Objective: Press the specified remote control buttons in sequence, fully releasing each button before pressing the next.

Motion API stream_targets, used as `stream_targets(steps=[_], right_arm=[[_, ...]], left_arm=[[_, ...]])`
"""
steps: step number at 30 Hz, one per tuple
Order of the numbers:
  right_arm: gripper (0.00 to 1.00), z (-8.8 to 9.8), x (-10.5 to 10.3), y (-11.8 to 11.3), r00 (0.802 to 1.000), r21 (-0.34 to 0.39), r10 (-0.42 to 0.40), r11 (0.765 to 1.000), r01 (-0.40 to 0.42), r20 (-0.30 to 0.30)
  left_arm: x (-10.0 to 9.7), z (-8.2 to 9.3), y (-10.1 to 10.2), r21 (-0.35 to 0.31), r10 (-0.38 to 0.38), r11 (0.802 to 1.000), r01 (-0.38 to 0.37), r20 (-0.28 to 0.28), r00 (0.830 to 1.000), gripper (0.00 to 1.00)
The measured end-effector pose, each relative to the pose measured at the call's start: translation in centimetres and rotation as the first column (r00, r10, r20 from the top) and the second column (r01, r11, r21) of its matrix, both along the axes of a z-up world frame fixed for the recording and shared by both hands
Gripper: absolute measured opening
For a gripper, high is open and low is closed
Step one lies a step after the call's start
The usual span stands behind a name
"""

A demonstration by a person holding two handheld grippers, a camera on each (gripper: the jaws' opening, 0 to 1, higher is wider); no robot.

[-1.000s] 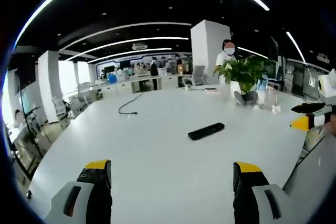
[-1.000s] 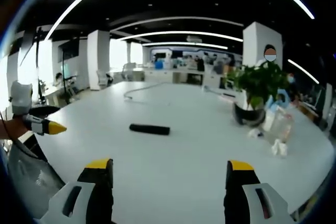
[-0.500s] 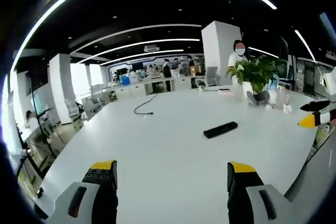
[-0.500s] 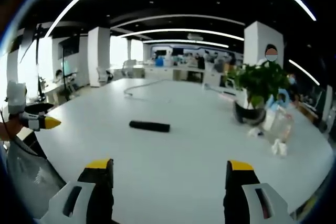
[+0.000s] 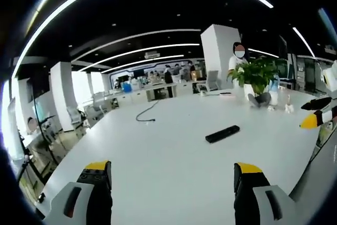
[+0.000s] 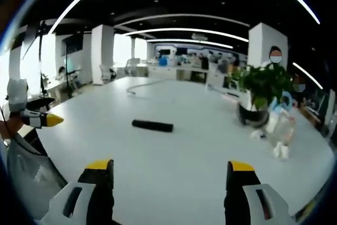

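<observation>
Left to right in the left gripper view: the left gripper (image 5: 172, 178) stands wide apart and empty, and the remote control (image 5: 222, 133) lies flat ahead of it and a little to its right, well clear of the jaws. It looks a slim, stiff, light bar, likely to skid on the smooth white table (image 5: 158, 151); press straight down on a button rather than grip it. The right gripper (image 6: 171, 178) is likewise wide and empty, the remote ahead and slightly left. Further right stands a potted plant (image 6: 257, 90); beyond lies an open office.
</observation>
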State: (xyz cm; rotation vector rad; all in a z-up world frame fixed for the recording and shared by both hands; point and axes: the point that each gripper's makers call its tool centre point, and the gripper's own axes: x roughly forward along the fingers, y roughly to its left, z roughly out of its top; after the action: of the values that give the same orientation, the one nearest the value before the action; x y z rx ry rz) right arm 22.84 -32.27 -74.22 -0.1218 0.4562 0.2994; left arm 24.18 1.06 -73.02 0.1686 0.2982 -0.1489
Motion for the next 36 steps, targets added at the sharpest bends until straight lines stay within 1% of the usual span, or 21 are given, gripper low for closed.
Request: stream_targets(steps=[1, 3, 6, 8, 12, 17, 18, 22, 25, 29, 32, 36], right_arm=[[0.87, 0.0, 0.0, -0.1, 1.000, 0.004, -0.005, 1.000, 0.005, 0.000], [0.87, 0.0, 0.0, -0.2, 1.000, 0.009, -0.010, 1.000, 0.010, 0.001], [0.86, 0.1, 0.0, -0.2, 1.000, 0.010, -0.009, 1.000, 0.009, 0.005], [0.86, 0.1, 0.0, -0.1, 1.000, 0.007, -0.006, 1.000, 0.006, 0.005], [0.86, 0.2, -0.1, -0.1, 1.000, 0.010, -0.004, 1.000, 0.004, 0.008], [0.86, 0.2, -0.2, 0.1, 1.000, 0.019, 0.004, 1.000, -0.004, 0.005], [0.85, 0.2, -0.2, 0.1, 1.000, 0.020, 0.007, 1.000, -0.007, 0.006], [0.84, 0.2, -0.3, 0.2, 1.000, 0.024, 0.013, 1.000, -0.013, -0.001], [0.84, 0.4, -0.2, 0.1, 1.000, 0.027, 0.005, 1.000, -0.005, 0.011], [0.81, 0.1, -0.2, 0.1, 1.000, 0.024, 0.008, 1.000, -0.008, -0.006], [0.80, 0.5, -0.2, 0.2, 1.000, 0.000, 0.011, 1.000, -0.011, 0.021], [0.80, 0.5, -0.1, 0.0, 1.000, 0.005, 0.005, 1.000, -0.005, 0.019]], left_arm=[[0.0, 0.0, -0.2, -0.005, -0.004, 1.000, 0.004, -0.001, 1.000, 1.00], [-0.1, -0.2, -0.5, -0.018, -0.012, 1.000, 0.012, -0.022, 1.000, 1.00], [-0.1, 0.2, -0.9, -0.032, -0.022, 0.999, 0.022, -0.006, 1.000, 1.00], [-0.2, 0.2, -1.1, -0.043, -0.025, 0.999, 0.024, -0.010, 1.000, 1.00], [-0.3, 0.3, -1.0, -0.022, -0.025, 0.999, 0.025, -0.004, 1.000, 1.00], [-0.5, 0.5, -1.0, -0.012, -0.019, 1.000, 0.019, 0.000, 1.000, 1.00], [-0.5, 0.5, -1.0, -0.014, -0.016, 1.000, 0.015, -0.006, 1.000, 1.00], [-0.6, 0.8, -0.9, -0.023, -0.004, 1.000, 0.004, 0.002, 1.000, 1.00], [-0.7, 0.6, -0.7, -0.021, 0.006, 1.000, -0.007, -0.018, 1.000, 1.00], [-0.7, 0.6, -0.7, -0.026, 0.010, 1.000, -0.010, -0.025, 1.000, 1.00], [-0.7, 0.6, -0.7, -0.043, 0.010, 0.999, -0.011, -0.026, 1.000, 1.00], [-0.7, 0.6, -0.7, -0.051, 0.012, 0.999, -0.013, -0.030, 0.999, 1.00]])
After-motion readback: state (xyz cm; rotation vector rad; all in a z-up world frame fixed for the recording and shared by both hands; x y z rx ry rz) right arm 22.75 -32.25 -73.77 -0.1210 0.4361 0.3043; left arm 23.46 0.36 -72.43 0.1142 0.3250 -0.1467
